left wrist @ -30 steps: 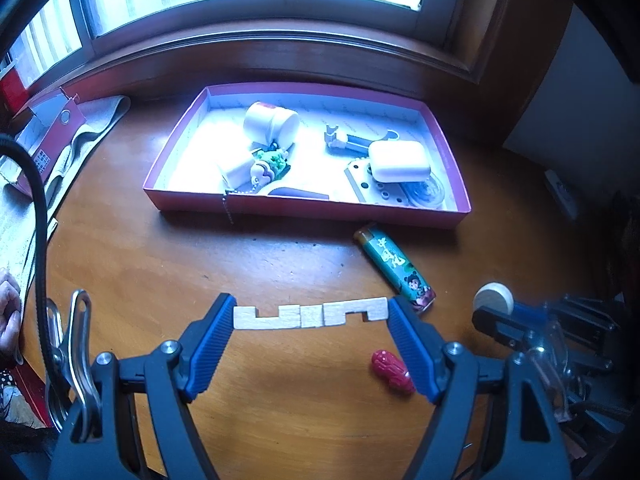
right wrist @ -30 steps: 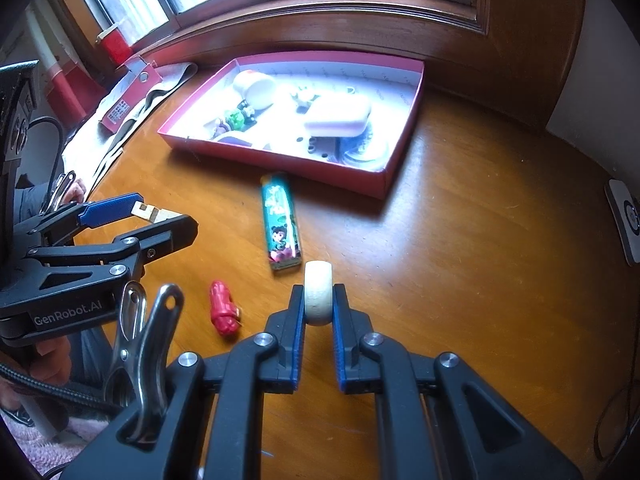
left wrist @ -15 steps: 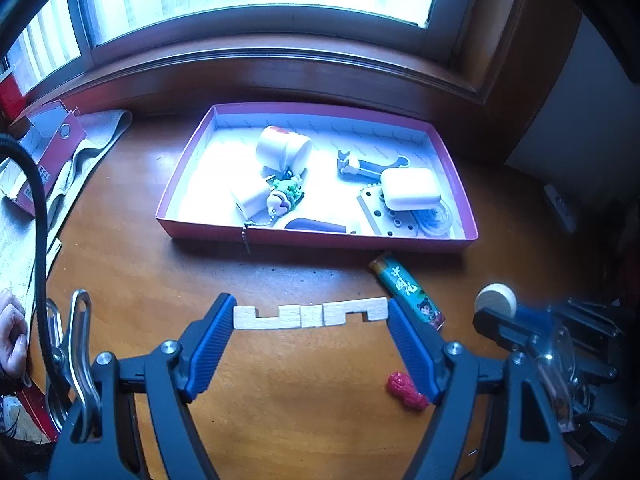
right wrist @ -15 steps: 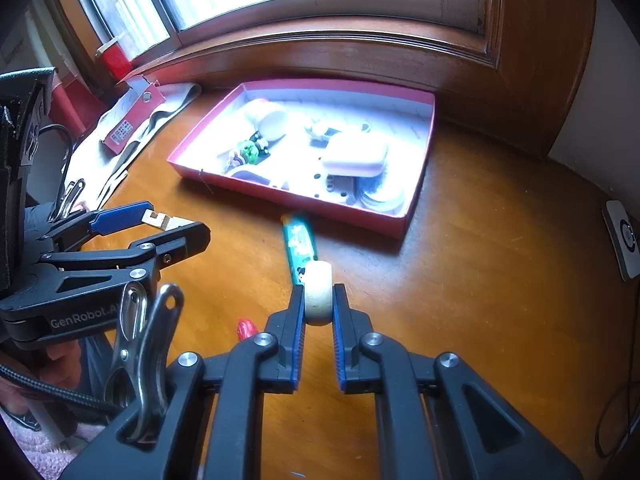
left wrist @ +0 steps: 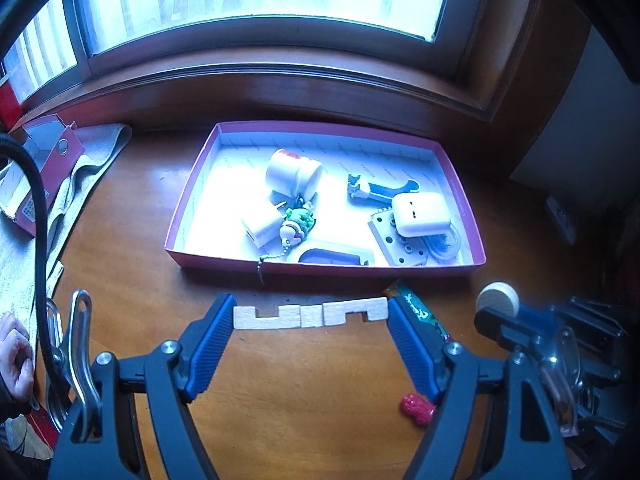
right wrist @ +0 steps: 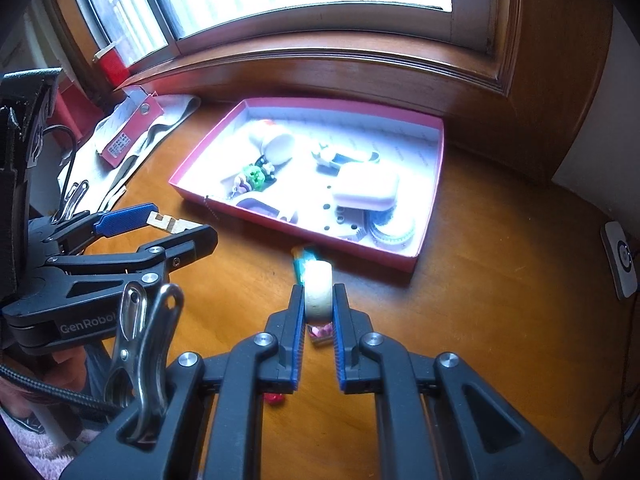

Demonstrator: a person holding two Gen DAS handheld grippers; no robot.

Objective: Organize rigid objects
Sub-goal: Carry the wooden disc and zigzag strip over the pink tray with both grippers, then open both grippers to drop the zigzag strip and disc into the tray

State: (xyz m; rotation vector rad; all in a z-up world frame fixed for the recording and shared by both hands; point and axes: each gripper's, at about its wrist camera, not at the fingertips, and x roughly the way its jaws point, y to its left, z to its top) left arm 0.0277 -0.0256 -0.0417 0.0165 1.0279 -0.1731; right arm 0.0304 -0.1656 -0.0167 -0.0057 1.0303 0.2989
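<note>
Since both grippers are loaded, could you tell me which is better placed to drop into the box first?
Probably the left: its wooden piece hangs just short of the box wall, centred. The right, with the disc, sits nearer a corner.

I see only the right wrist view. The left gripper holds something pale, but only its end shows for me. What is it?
Observer: A notched wooden strip, clamped end to end between the fingers of the left gripper, which stand wide apart.
Operator: Low in my picture there is a red speck, mostly hidden. What is that?
Observer: A small red toy, lying loose on the table close to the left gripper's right finger.
</note>
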